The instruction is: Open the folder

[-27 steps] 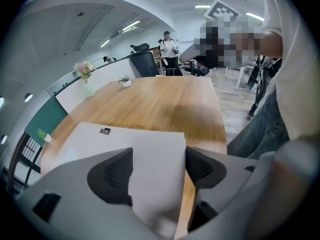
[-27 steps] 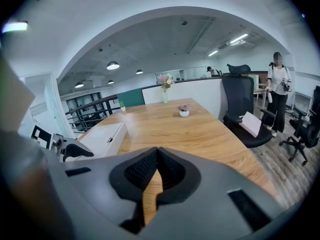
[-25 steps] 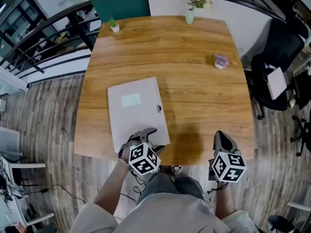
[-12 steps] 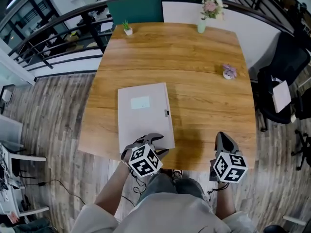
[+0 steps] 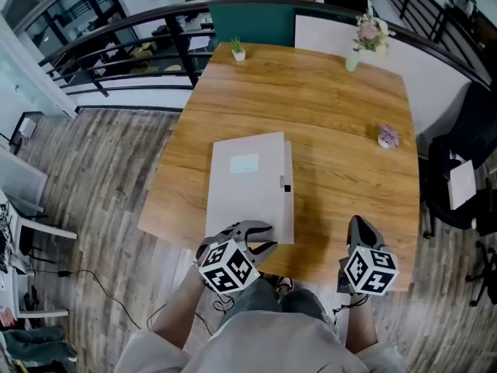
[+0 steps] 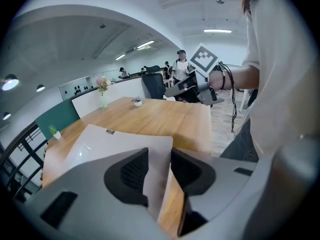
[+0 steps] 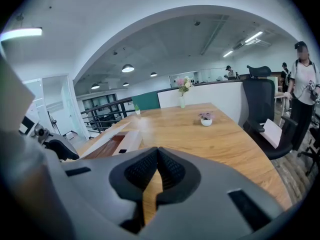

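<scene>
Grey folder (image 5: 248,185) at the wooden table's (image 5: 342,130) near edge. Left gripper (image 6: 159,170), jaws just closing, pinches its thin cover's near corner: probably light, bendy, slippery. Right gripper (image 7: 157,171): jaws together, empty.

left hand-held gripper (image 5: 266,235): just closing, clamps folder (image 5: 247,189) | right hand-held gripper (image 5: 357,225): closed

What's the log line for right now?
left gripper: jaws just closing on folder cover, near edge raised | right gripper: shut, empty, over table | task: folder barely open
</scene>
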A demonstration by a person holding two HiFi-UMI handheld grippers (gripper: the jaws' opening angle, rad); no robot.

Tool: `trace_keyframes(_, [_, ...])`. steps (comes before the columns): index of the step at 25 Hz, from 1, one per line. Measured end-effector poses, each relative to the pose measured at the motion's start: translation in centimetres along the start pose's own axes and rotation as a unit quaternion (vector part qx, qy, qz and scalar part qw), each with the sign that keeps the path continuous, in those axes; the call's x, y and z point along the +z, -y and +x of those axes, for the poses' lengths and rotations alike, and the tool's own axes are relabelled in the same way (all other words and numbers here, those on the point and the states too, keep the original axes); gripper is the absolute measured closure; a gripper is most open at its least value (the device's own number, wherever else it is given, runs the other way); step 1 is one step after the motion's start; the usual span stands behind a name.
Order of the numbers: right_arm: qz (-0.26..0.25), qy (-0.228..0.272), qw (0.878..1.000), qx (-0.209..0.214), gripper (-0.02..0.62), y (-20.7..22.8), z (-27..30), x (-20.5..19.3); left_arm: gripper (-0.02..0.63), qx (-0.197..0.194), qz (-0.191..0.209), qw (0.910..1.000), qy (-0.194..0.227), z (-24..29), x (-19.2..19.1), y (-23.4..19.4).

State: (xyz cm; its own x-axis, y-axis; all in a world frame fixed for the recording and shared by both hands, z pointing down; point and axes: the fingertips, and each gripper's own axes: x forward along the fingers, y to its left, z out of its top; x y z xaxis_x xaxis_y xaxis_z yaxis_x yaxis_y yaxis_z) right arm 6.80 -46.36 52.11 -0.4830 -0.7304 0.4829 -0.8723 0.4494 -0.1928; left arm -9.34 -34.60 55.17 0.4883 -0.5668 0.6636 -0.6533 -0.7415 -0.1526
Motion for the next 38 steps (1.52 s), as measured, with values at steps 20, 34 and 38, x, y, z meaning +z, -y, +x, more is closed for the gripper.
trace_keyframes(20, [-0.062,-0.015,0.994,0.091,0.594,-9.3,4.4,1.4,0.553,0.179,-0.141,0.9581,0.173,-13.3,0.5,-4.5])
trace_keyframes(34, [-0.108,-0.023,0.986,0.125,0.594,-15.2,7.6,2.8,0.591,0.348,-0.305,0.8455,0.267,-24.0,-7.7,-10.1])
trace_keyframes(38, [-0.12,-0.026,0.984,0.129,0.594,-16.7,8.3,3.2,0.595,0.394,-0.35,0.8033,0.277,-26.4,-11.2,-11.3])
